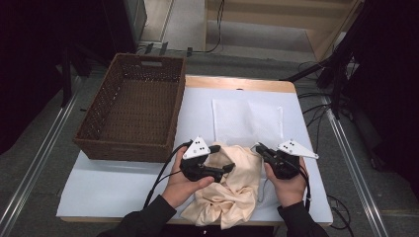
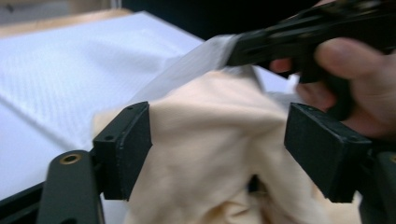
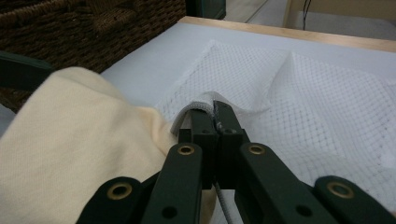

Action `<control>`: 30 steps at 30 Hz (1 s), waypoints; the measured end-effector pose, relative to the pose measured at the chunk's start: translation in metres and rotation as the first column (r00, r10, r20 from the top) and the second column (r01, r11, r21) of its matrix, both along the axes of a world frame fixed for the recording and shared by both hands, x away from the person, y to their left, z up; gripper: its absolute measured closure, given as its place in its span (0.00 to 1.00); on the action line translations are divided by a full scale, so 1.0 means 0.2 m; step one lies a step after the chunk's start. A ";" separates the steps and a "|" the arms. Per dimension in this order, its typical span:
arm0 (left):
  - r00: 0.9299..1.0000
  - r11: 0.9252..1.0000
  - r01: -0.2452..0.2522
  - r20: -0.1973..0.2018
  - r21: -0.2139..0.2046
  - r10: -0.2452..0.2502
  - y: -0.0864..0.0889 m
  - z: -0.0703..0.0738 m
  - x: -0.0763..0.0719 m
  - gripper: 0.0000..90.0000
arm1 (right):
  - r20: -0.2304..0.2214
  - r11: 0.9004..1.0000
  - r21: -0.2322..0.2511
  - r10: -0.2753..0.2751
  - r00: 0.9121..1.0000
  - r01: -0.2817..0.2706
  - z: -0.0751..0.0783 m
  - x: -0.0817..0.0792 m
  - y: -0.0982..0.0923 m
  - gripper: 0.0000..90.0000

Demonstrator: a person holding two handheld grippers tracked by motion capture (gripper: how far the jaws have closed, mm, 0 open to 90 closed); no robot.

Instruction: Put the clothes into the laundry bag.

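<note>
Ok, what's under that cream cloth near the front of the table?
The cream cloth lies on the white table top, and the near edge of the white mesh bag runs beneath it, pinched by the right claw. Anything else beneath the folds is covered.

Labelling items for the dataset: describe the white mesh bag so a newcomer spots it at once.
On the white table, look right of the wicker basket. The mesh bag lies flat beyond the crumpled cream cloth, its near edge pinched by the right hand-held gripper. It alone is white netting.
</note>
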State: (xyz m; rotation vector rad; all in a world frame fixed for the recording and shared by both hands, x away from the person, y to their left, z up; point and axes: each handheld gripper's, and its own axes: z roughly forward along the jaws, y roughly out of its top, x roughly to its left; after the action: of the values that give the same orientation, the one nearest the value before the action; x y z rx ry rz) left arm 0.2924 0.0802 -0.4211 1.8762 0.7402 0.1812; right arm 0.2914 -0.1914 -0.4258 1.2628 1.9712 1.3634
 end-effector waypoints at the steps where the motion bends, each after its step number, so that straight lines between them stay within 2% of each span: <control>1: 1.000 1.000 -0.012 -0.020 0.019 0.012 -0.01 -0.03 0.02 0.23 | 0.000 1.000 0.003 0.001 1.000 -0.001 0.00 0.00 0.00 1.00; 2: 1.000 1.000 -0.012 -0.020 0.019 0.012 -0.01 -0.03 0.02 0.20 | 0.000 1.000 0.003 0.001 1.000 -0.001 0.00 0.00 0.00 1.00; 3: 0.997 0.998 -0.010 -0.070 0.058 0.014 -0.04 -0.10 0.04 0.16 | 0.000 1.000 0.003 0.001 1.000 -0.001 0.00 0.00 0.01 1.00; 5: 0.990 0.997 0.007 -0.141 0.083 0.005 -0.07 -0.16 0.06 0.16 | 0.001 1.000 -0.001 0.005 1.000 -0.005 0.00 0.00 0.01 1.00; 6: 0.990 0.997 0.007 -0.141 0.083 0.005 -0.07 -0.16 0.06 0.16 | 0.001 1.000 -0.001 0.005 1.000 -0.005 0.00 0.00 0.01 1.00; 7: 0.984 0.996 0.063 -0.168 0.065 -0.051 -0.09 -0.19 0.06 0.21 | -0.002 1.000 -0.006 0.008 1.000 -0.008 0.00 0.00 0.02 1.00; 9: 0.986 0.991 0.112 -0.132 0.070 -0.103 -0.11 -0.18 0.03 0.45 | -0.002 1.000 -0.008 0.012 1.000 -0.012 -0.01 0.00 0.02 1.00; 10: 0.987 0.987 0.133 -0.108 0.088 -0.123 -0.12 -0.16 0.01 0.58 | -0.003 1.000 -0.010 0.014 1.000 -0.014 -0.01 0.00 0.02 1.00; 11: 0.986 0.984 0.151 -0.089 0.100 -0.142 -0.14 -0.15 -0.01 0.66 | -0.002 1.000 -0.010 0.018 1.000 -0.018 -0.01 0.00 0.03 1.00; 13: 0.978 0.975 0.195 -0.091 0.104 -0.186 -0.16 -0.13 -0.02 0.81 | -0.002 1.000 -0.009 0.021 1.000 -0.021 -0.01 0.00 0.03 1.00; 14: 0.978 0.975 0.195 -0.091 0.104 -0.186 -0.16 -0.13 -0.02 0.85 | -0.002 1.000 -0.009 0.021 1.000 -0.021 -0.01 0.00 0.03 1.00; 17: 0.957 0.955 0.284 -0.085 0.089 -0.277 -0.19 -0.11 -0.05 0.89 | 0.003 1.000 -0.008 0.028 1.000 -0.028 -0.01 -0.01 0.04 1.00; 19: 0.944 0.939 0.329 -0.068 0.106 -0.323 -0.23 -0.09 -0.09 0.89 | 0.007 0.999 0.013 0.045 0.999 -0.045 0.00 -0.01 0.05 1.00; 20: 0.940 0.934 0.341 -0.072 0.108 -0.334 -0.25 -0.09 -0.09 0.89 | 0.010 0.999 0.015 0.050 0.999 -0.050 0.00 -0.01 0.05 1.00; 21: 0.938 0.932 0.345 -0.074 0.111 -0.338 -0.27 -0.09 -0.09 0.89 | 0.015 0.998 0.019 0.055 0.998 -0.055 0.01 -0.01 0.06 1.00; 23: 0.938 0.932 0.343 -0.091 0.119 -0.334 -0.30 -0.10 -0.08 0.88 | 0.029 0.998 0.020 0.063 0.998 -0.064 0.02 -0.02 0.07 1.00; 24: 0.940 0.935 0.336 -0.100 0.117 -0.325 -0.31 -0.11 -0.08 0.88 | 0.037 0.998 0.022 0.063 0.997 -0.064 0.03 -0.03 0.07 1.00; 25: 0.947 0.940 0.316 -0.097 0.128 -0.306 -0.32 -0.11 -0.07 0.88 | 0.043 0.997 0.029 0.065 0.997 -0.066 0.04 -0.04 0.07 1.00; 26: 0.962 0.951 0.269 -0.089 0.150 -0.258 -0.31 -0.11 -0.06 0.88 | 0.048 0.997 0.032 0.063 0.997 -0.065 0.05 -0.04 0.07 1.00; 27: 0.962 0.951 0.269 -0.089 0.150 -0.258 -0.31 -0.11 -0.06 0.89 | 0.055 0.997 0.034 0.062 0.997 -0.064 0.06 -0.05 0.06 1.00; 28: 0.983 0.972 0.177 -0.075 0.157 -0.167 -0.29 -0.11 -0.05 0.89 | 0.062 0.998 0.031 0.061 0.996 -0.063 0.06 -0.06 0.06 1.00; 29: 0.989 0.978 0.139 -0.066 0.159 -0.130 -0.27 -0.10 -0.04 0.89 | 0.065 0.998 0.031 0.058 0.996 -0.060 0.07 -0.06 0.05 1.00; 30: 0.996 0.986 0.077 -0.055 0.147 -0.069 -0.24 -0.09 -0.03 0.90 | 0.064 0.998 0.033 0.057 0.996 -0.059 0.07 -0.07 0.05 1.00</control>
State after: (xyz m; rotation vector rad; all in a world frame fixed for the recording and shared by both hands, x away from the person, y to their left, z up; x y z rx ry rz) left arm 0.2868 0.0321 -0.4397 2.0532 0.7066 0.1467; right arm 0.2782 -0.1819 -0.4121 1.1715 1.9632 1.4536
